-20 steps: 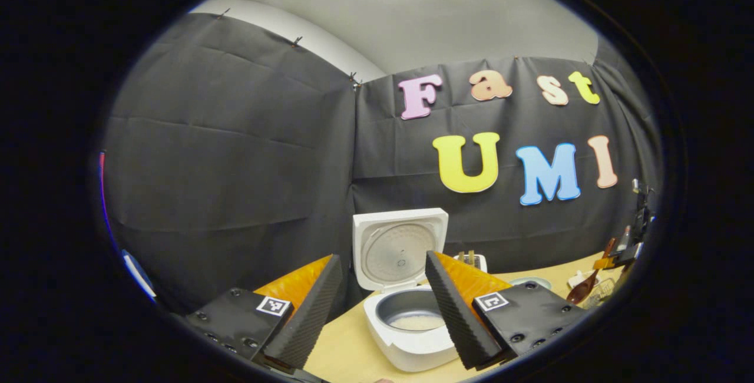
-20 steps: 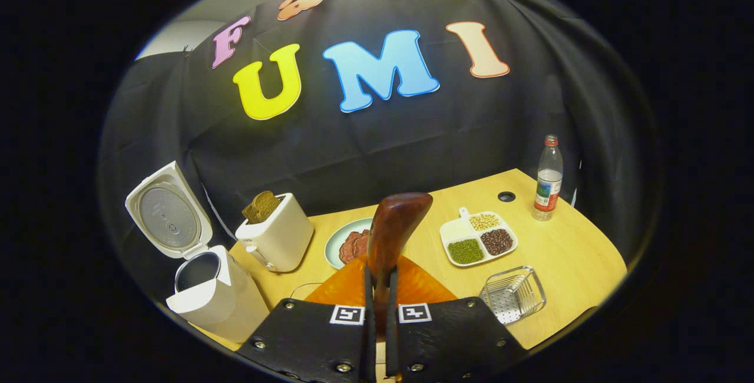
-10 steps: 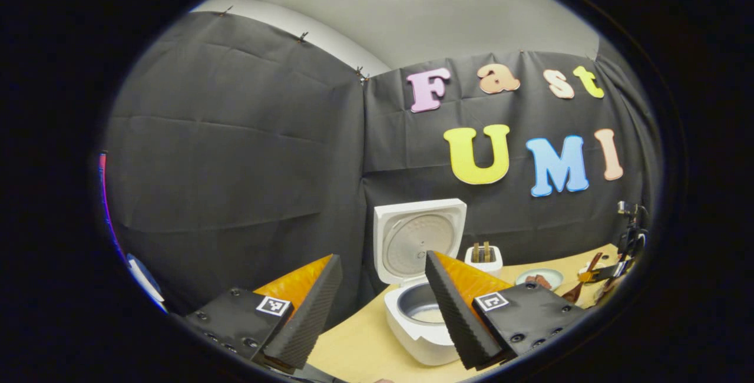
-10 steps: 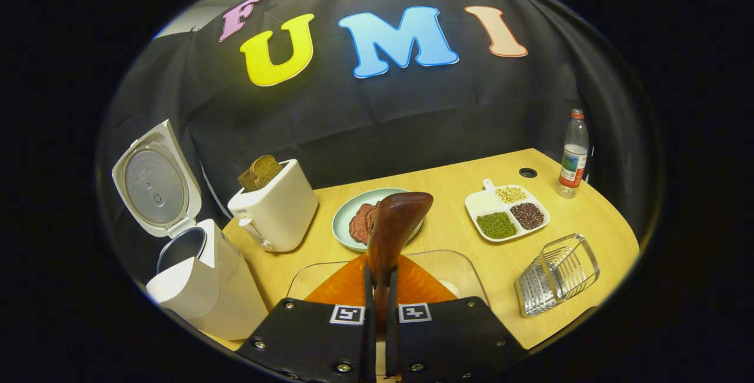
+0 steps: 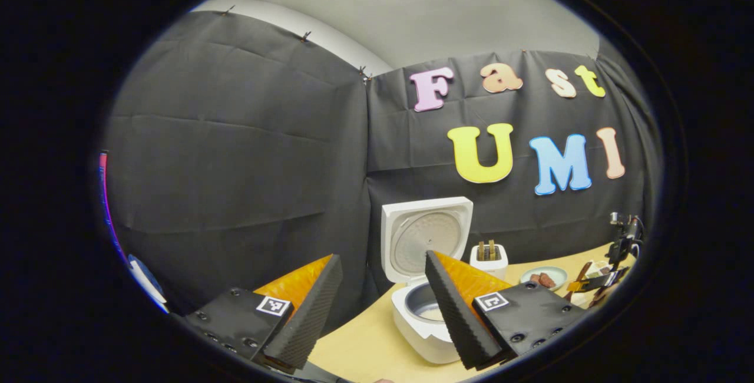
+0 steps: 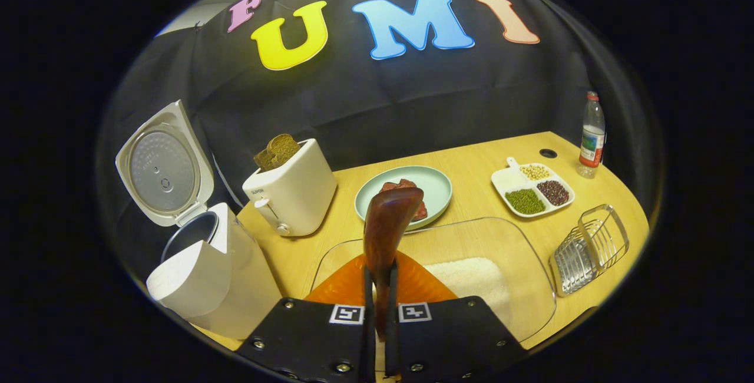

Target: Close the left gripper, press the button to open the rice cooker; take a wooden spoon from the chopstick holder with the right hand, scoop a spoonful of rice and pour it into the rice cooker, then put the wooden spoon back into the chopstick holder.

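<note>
My right gripper [image 6: 380, 280] is shut on the handle of a dark wooden spoon [image 6: 389, 224], whose bowl points up and forward over the near edge of a glass tray of white rice [image 6: 471, 274]. The white rice cooker [image 6: 206, 280] stands at the left with its lid [image 6: 162, 165] up. A wire chopstick holder [image 6: 589, 247] sits at the right. My left gripper [image 5: 383, 259] hangs open with nothing between its fingers, short of the open rice cooker [image 5: 424, 321], which has rice in its pot. Far right in the left gripper view is the right gripper [image 5: 592, 283] with the spoon.
On the wooden table [image 6: 471, 159] stand a white toaster with bread [image 6: 291, 191], a green plate of meat [image 6: 433, 185], a divided dish of beans [image 6: 533, 191] and a water bottle [image 6: 591, 135]. Black cloth walls close off the back and the left.
The right gripper has tipped down and moved in with the spoon, so the rice tray now lies under it. The left gripper has drawn back; the cooker looks smaller and farther right.
</note>
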The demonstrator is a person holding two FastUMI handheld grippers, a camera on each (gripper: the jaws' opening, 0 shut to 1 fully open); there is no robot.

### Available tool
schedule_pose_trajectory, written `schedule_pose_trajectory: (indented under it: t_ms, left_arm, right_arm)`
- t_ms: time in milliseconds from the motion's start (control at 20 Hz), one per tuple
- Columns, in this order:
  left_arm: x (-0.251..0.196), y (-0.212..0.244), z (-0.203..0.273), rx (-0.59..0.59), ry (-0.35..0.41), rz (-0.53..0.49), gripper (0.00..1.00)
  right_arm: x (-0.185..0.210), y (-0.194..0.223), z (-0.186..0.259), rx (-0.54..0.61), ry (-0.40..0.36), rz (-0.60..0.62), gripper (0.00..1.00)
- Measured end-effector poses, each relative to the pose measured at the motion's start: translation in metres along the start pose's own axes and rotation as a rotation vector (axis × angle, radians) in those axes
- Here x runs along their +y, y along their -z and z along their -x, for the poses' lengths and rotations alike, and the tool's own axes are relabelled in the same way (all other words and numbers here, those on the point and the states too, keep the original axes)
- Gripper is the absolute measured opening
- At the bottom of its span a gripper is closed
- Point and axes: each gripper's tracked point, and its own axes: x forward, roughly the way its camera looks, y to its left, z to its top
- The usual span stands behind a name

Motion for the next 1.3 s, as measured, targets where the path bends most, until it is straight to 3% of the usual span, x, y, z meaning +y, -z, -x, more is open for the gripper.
schedule_pose_trajectory:
  t_ms: [200,350,600,1300]
  left_arm:
    - [-0.003,-0.002,-0.001,-0.007,0.006,-0.002,1.00]
    - [-0.003,-0.002,-0.002,-0.009,0.007,-0.004,1.00]
    - [-0.007,-0.006,-0.004,-0.012,0.013,-0.018,1.00]
    - [-0.022,-0.011,-0.008,-0.030,0.039,-0.023,1.00]
  right_arm:
    - [0.010,0.005,0.005,0.040,-0.042,-0.087,0.07]
    - [0.005,0.008,0.006,0.067,-0.085,-0.250,0.07]
    - [-0.026,0.011,0.010,0.089,-0.096,-0.495,0.07]
    - [-0.018,-0.056,0.035,-0.008,-0.276,-0.797,0.07]
